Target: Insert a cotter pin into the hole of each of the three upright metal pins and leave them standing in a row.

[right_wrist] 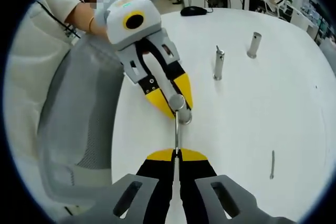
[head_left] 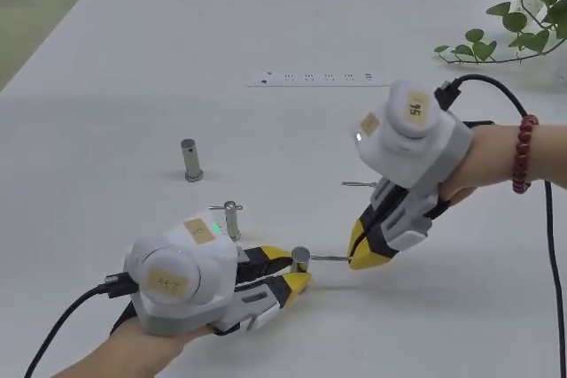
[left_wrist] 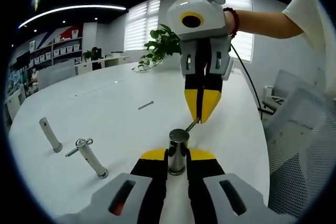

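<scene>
The nearest metal pin (head_left: 300,259) stands upright at the near edge of the white table (head_left: 106,86). The left gripper (head_left: 295,270) has its jaws clenched on the pin's shaft low down, probably so the pin cannot turn or tip while its top is threaded. Just to its right a cotter pin (head_left: 329,258) lies level, its tip at the pin's head. The right gripper (head_left: 360,259) pinches the wire's tail end between jaws pressed together, which keeps it in line with the cross hole. In the right gripper view the wire runs straight from the jaws to the pin, but I cannot tell whether the tip has entered the hole.

Farther off and to the left, the second metal pin (head_left: 232,219) stands with a fitted cotter pin (left_wrist: 79,147) through its top, so I judge that one finished. Beyond it, farther left, the third metal pin (head_left: 190,159) stands bare.

A spare cotter pin (head_left: 359,184) lies flat on the table near the right gripper, presumably kept within reach for the bare pin. A power strip (head_left: 319,78) lies well beyond, and a plant (head_left: 523,24) sits at the far right.
</scene>
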A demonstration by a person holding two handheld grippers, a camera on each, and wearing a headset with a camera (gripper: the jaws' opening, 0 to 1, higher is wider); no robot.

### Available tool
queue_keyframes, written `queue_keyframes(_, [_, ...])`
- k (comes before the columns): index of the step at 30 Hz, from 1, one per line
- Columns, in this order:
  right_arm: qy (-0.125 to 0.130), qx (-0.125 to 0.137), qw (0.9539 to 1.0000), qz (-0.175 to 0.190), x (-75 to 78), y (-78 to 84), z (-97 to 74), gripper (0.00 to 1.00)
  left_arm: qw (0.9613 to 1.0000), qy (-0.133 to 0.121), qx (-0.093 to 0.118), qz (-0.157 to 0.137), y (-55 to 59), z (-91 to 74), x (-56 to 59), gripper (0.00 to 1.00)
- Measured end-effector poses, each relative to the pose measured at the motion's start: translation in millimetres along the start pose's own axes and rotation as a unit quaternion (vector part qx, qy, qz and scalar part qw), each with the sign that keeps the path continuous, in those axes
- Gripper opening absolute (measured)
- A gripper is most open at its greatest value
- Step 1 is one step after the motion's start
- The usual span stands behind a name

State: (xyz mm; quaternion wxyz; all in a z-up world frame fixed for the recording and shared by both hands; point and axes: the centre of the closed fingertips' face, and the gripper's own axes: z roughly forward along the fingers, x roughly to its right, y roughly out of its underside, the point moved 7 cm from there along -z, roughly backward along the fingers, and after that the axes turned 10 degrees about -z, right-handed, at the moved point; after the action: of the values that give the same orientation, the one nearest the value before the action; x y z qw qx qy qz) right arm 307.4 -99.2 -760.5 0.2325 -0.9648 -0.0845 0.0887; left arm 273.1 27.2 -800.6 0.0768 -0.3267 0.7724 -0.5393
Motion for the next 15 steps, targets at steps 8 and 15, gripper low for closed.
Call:
queue_keyframes(8, [0.000, -0.006, 1.0000, -0.008, 1.9, -3.3, 2.2, 0.04, 1.0000, 0.001, 0.000, 0.000, 0.5, 0.4, -0.5, 0.12])
queue_keyframes(15, [0.000, -0.014, 0.9998, -0.014, 2.5, -5.1, 1.9, 0.04, 1.0000, 0.002, 0.000, 0.000, 1.0, 0.7, -1.2, 0.12])
